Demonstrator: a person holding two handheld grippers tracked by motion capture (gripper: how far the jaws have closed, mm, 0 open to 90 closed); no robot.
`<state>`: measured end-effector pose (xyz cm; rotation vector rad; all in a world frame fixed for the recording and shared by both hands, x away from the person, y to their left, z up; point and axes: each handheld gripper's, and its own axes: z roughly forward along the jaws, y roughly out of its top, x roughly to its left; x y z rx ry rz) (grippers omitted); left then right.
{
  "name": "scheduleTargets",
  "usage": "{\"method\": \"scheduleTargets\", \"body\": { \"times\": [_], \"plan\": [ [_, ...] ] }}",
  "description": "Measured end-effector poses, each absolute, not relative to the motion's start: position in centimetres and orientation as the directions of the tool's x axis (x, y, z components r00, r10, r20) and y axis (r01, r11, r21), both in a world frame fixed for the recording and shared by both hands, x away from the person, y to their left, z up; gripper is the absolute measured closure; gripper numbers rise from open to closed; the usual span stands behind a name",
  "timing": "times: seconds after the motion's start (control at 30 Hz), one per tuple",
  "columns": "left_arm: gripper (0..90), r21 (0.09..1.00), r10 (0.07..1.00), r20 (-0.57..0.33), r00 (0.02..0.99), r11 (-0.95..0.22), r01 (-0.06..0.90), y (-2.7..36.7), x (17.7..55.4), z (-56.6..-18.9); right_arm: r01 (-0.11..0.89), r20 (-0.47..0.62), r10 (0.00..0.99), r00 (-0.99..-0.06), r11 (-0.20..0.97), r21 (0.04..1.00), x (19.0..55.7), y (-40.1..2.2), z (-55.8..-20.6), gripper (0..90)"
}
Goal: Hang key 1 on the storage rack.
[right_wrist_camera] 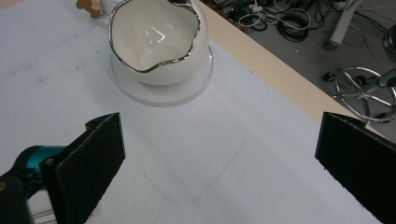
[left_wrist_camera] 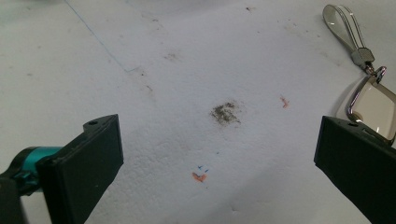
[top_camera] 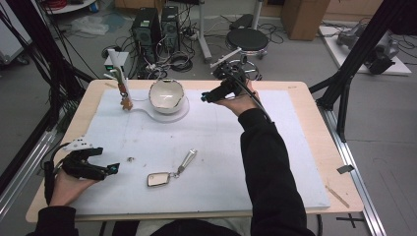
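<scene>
Left gripper (top_camera: 114,168) hovers low over the white mat (top_camera: 206,147), jaws spread wide and empty; the keyring mirror (top_camera: 158,179) lies flat just beside it, untouched; right gripper (top_camera: 203,99) hangs near the white bowl (top_camera: 166,96), also released and empty; the pickup looks not yet begun, probably bowl-bound; 2 grippers, 0 grasps.

A wooden table (top_camera: 314,123) carries a white mat (top_camera: 221,142) bearing a keychain (top_camera: 169,173) and bowl (top_camera: 167,96).
</scene>
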<state>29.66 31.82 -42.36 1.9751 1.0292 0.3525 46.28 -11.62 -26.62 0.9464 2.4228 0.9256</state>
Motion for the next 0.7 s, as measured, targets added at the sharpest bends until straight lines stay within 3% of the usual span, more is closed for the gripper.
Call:
{"method": "scheduleTargets", "body": {
  "times": [0.7],
  "plan": [
    [1.7, 0.793, 0.777, -0.128, 0.617, -0.293, 0.533, 31.8, 29.7, -42.4, 0.48, -0.097, 0.767, -0.634, 0.489, 0.728, 43.0, -19.0, -28.1, 0.7]
  ]
}}
